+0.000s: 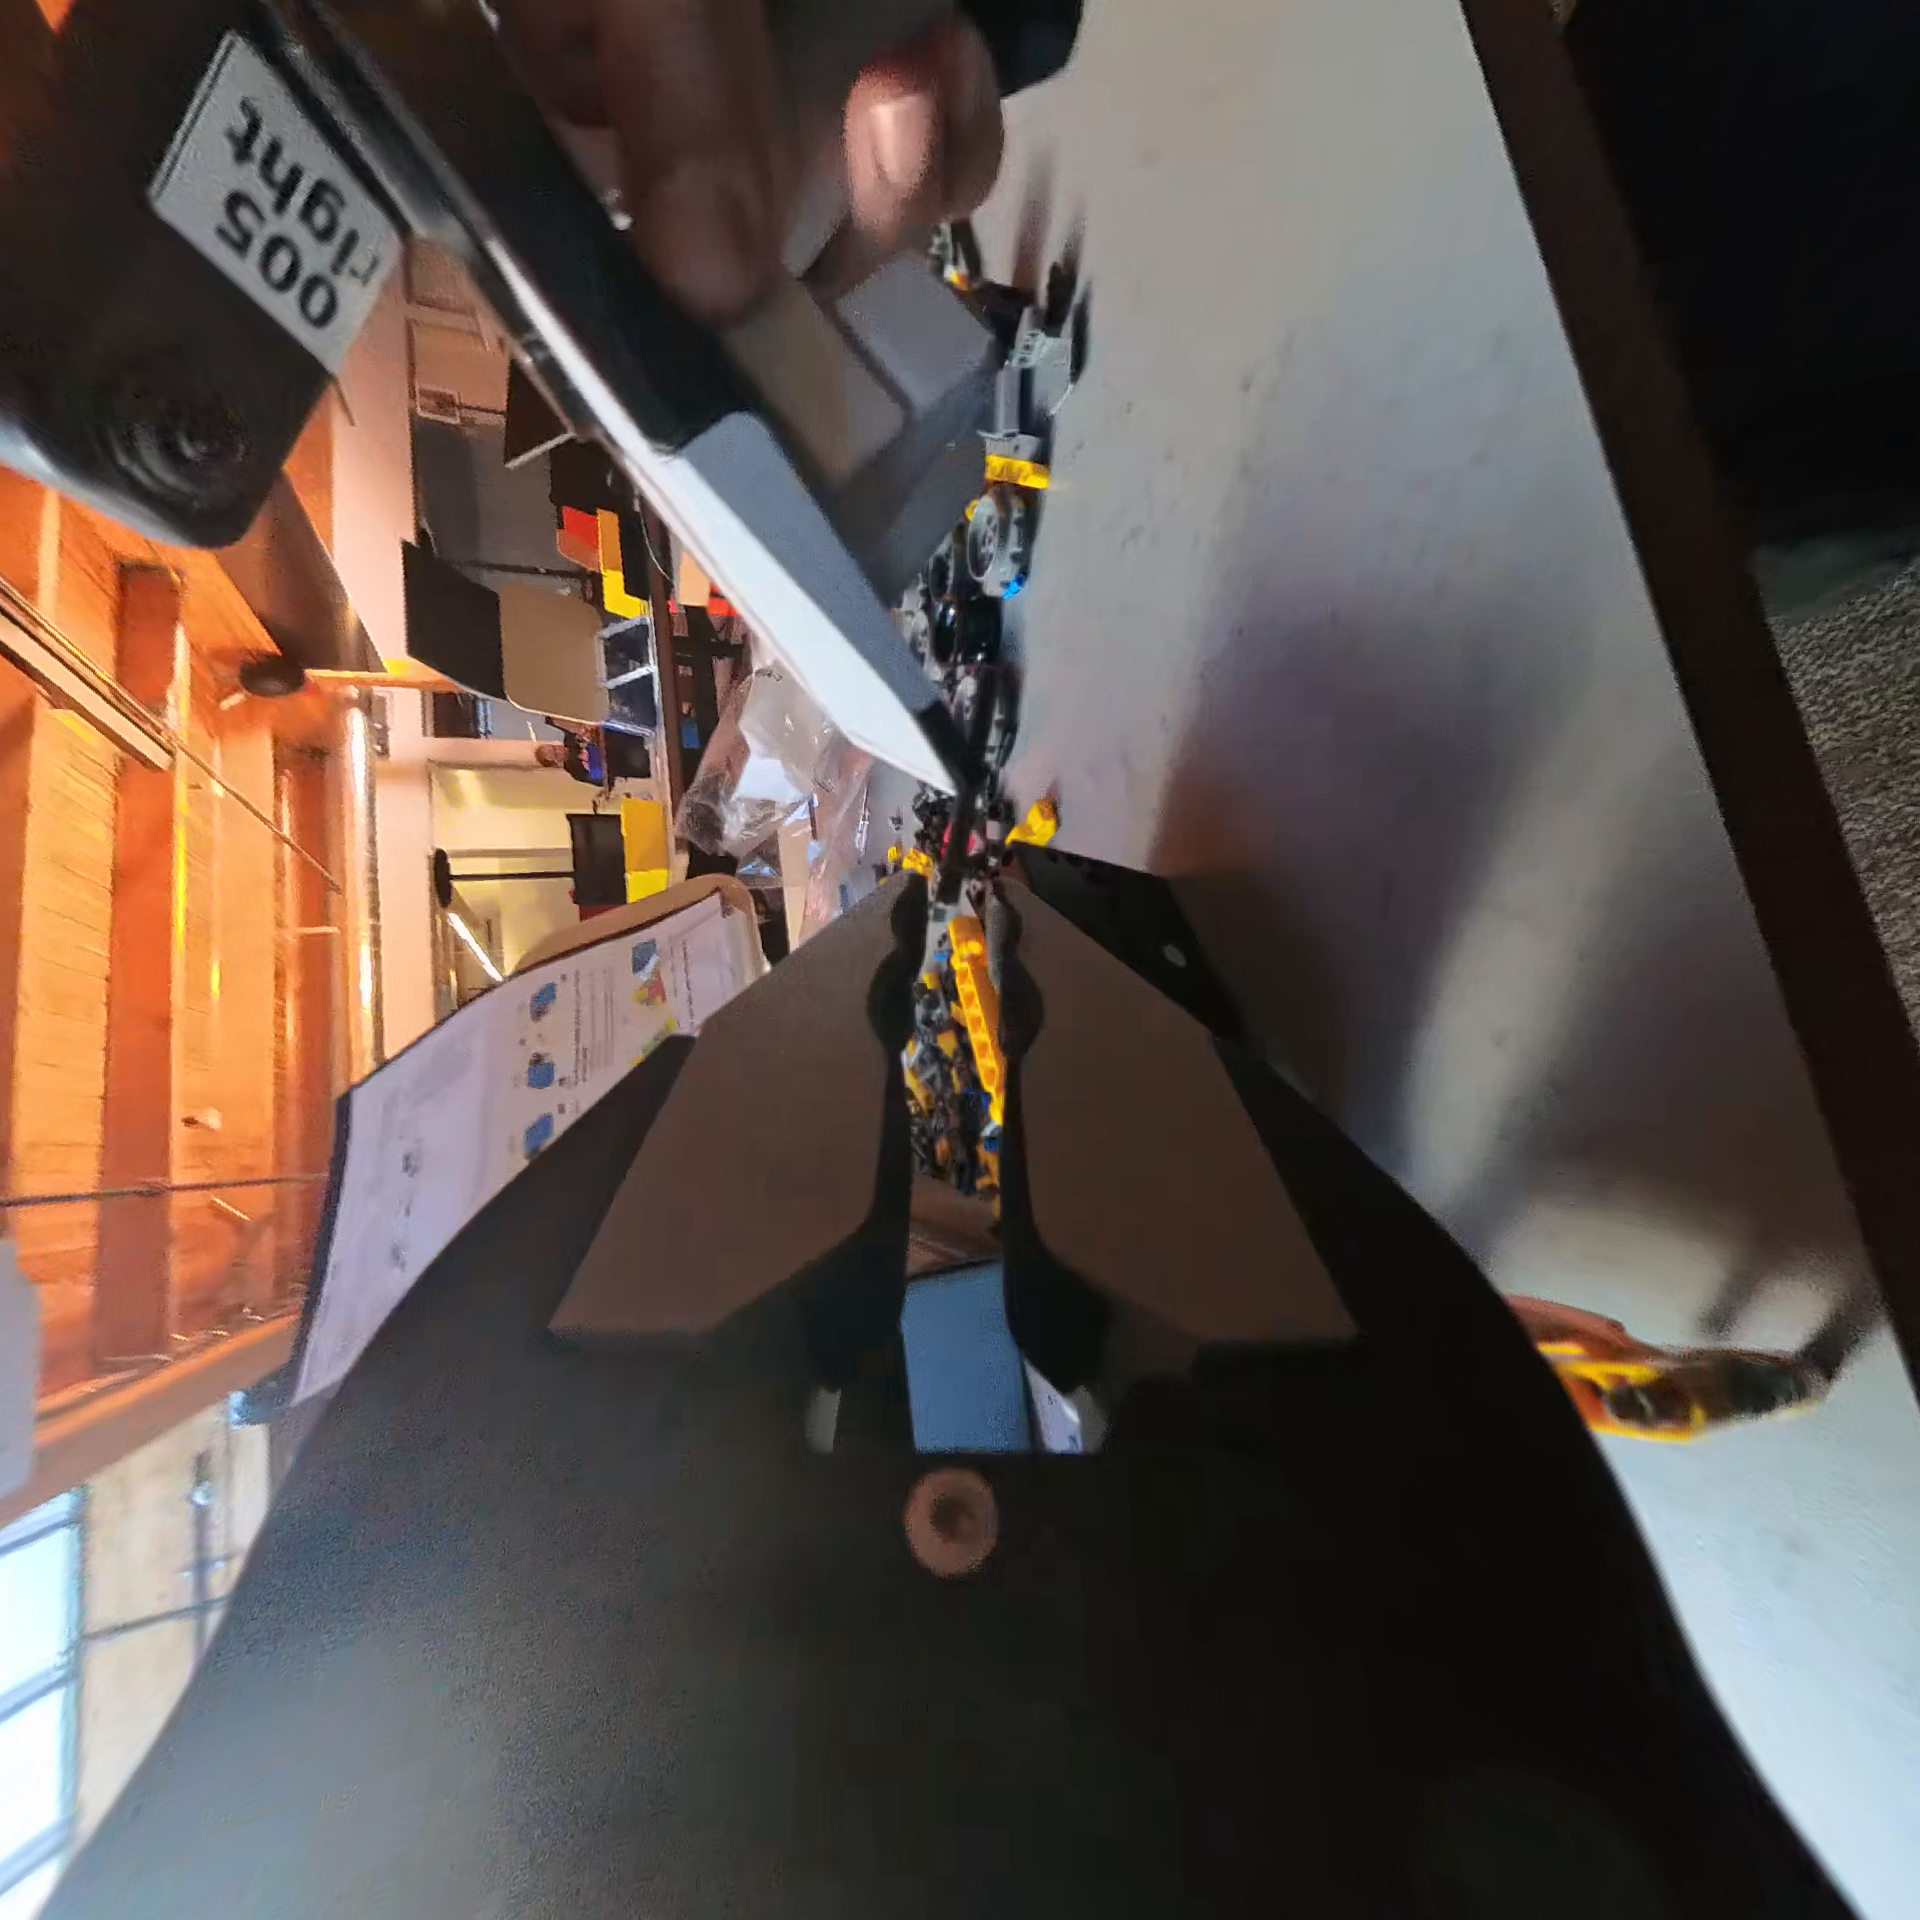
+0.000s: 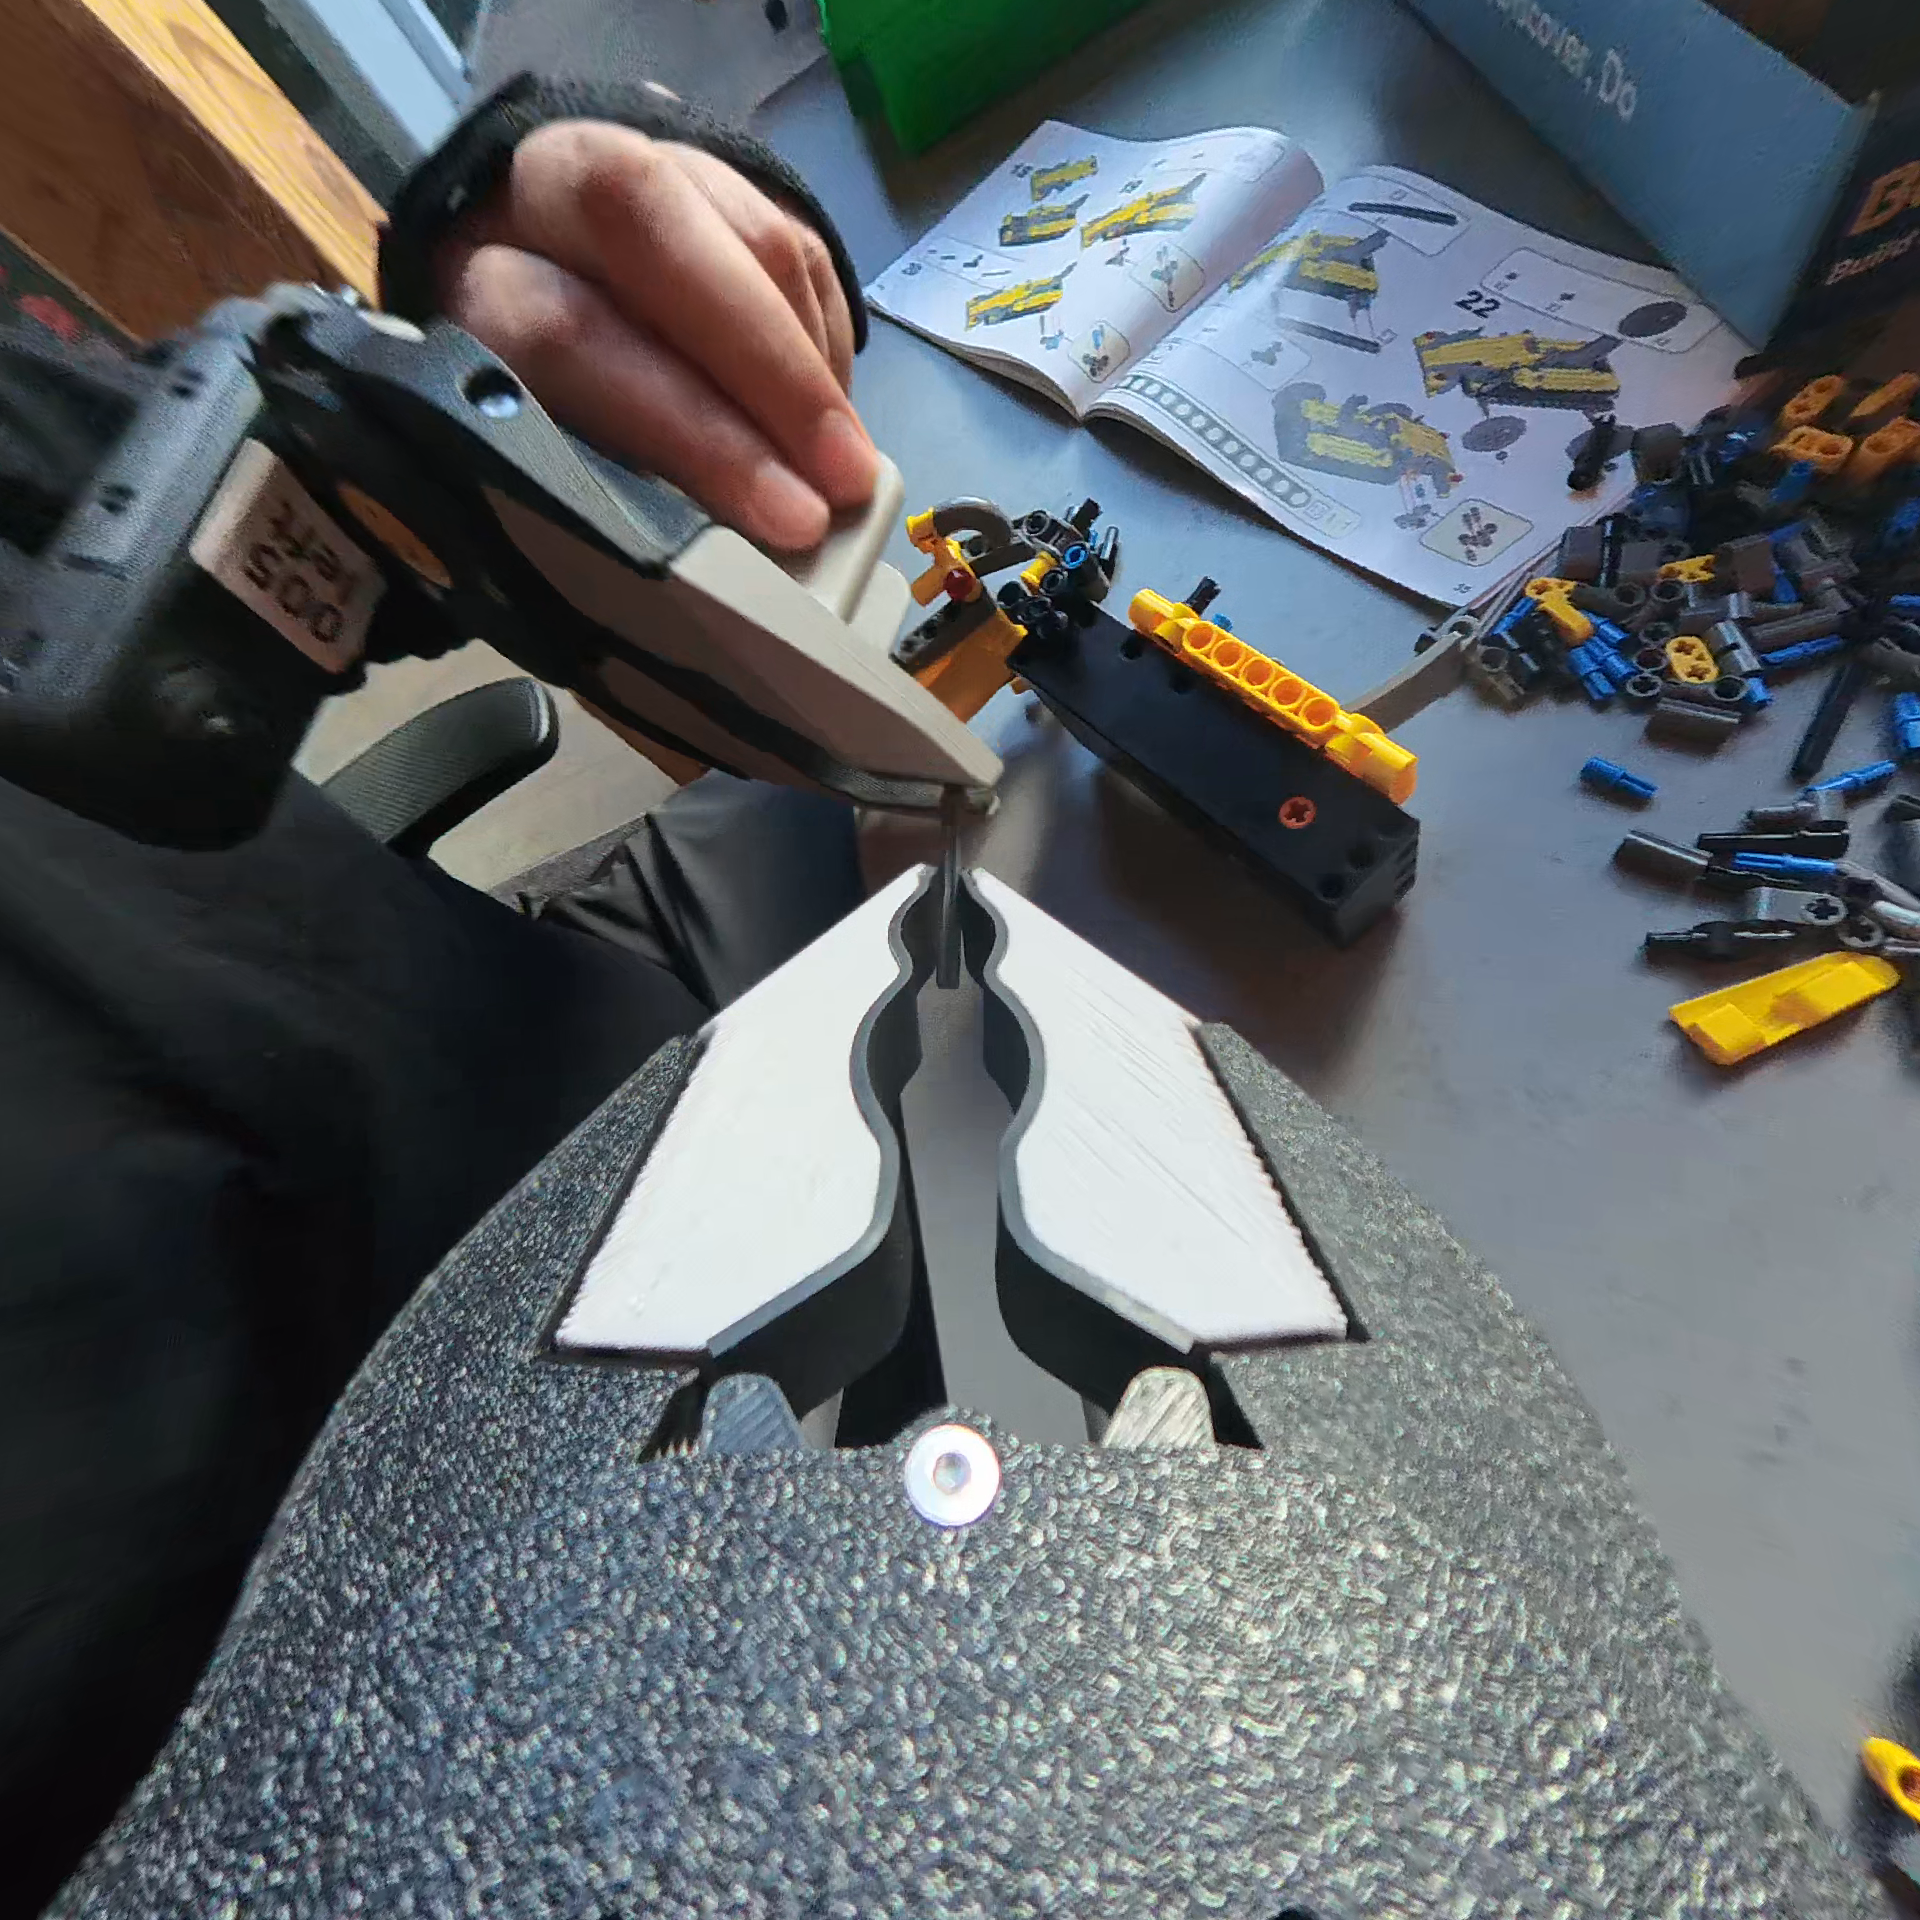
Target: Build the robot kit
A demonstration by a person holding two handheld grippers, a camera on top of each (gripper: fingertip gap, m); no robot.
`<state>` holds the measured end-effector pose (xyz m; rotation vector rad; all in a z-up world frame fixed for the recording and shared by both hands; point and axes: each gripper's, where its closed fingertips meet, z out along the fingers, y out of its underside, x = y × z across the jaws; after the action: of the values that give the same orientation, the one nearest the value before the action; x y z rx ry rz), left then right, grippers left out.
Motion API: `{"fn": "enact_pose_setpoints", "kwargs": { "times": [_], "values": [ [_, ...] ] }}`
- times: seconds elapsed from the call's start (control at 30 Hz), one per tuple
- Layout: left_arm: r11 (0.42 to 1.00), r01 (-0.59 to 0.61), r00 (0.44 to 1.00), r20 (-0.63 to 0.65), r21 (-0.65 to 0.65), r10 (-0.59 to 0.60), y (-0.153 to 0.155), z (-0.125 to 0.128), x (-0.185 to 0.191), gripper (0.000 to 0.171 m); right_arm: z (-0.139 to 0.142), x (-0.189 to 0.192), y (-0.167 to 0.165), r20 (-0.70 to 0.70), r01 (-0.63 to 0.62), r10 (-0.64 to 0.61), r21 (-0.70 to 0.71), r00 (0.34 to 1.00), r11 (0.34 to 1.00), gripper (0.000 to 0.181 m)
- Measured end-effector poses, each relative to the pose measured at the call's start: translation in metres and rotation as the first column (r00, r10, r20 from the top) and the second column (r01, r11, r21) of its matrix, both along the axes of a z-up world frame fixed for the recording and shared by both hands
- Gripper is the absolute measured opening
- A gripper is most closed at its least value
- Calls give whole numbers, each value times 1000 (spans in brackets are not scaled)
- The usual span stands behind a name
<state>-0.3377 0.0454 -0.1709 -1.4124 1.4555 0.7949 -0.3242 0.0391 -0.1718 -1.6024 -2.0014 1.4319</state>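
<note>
Up left of the right jaws, a white label (image 2: 296,587) with dark print sits on the left gripper (image 2: 971,788). Beyond them lies an open booklet (image 2: 1299,343) with numbered steps, then a lettered blue box (image 2: 1662,114). In the left wrist view, a matching label (image 1: 275,223) rides the right gripper (image 1: 951,774).

The upper end of the thin black rod (image 2: 949,914) disappears under the tip of the left gripper (image 2: 961,795), so whether that tip grips it or only touches it cannot be told. In the left wrist view the hand (image 1: 748,135) on the right gripper (image 1: 951,784) is smeared and cut off by the top edge. Between the left gripper's own fingers (image 1: 769,1122), the pile of loose pieces (image 1: 961,1049) shows only as a narrow strip. Far right of the right gripper, the loose pieces run past the picture's edge, and a blue box (image 2: 1662,135) is cropped at the top.
</note>
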Motion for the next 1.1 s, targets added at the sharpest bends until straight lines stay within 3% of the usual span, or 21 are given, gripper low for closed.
{"fn": "enact_pose_setpoints", "kwargs": {
  "times": [0.27, 0.33, 0.43, 0.53, 0.7, 0.9, 0.97, 1.03, 1.1],
  "values": [
    [1000, -22, 999, 28, 0, 22, 4, 3, 5, 0, 6, 4, 3, -37, -5, 2, -80, 999, 997, 3],
    [998, -37, 987, 156, -44, 44, 4, 6, 5, 0, 14, 5, 4, -130, -3, 3, -2, 992, 1000, 6],
    [994, -47, 915, 394, -99, 83, 6, 15, 2, 0, 26, 8, 12, -283, 62, -23, 128, 959, 990, 17],
    [997, -12, 850, 524, -75, 50, 4, 29, 7, 0, 38, 10, 12, -366, 85, -38, 114, 930, 990, 16],
    [999, -38, 825, 564, -15, 40, 7, 36, 10, 0, 52, 6, 8, -451, 122, -51, 129, 891, 984, 9],
    [996, -88, 813, 577, -8, 77, 9, 33, 8, 0, 48, 1, 11, -429, 138, -52, 171, 902, 976, 4],
    [995, -85, 765, 636, -57, 102, 10, 31, 8, 0, 46, 0, 13, -410, 131, -43, 190, 911, 973, 4],
    [978, -90, 693, 694, -187, 197, 13, 24, 1, 23, 39, -2, 22, -381, 137, -42, 227, 924, 964, 4],
    [958, -111, 643, 715, -266, 274, 15, 23, -16, 33, 31, -5, 35, -342, 144, -49, 259, 938, 955, 5]
  ]
}}
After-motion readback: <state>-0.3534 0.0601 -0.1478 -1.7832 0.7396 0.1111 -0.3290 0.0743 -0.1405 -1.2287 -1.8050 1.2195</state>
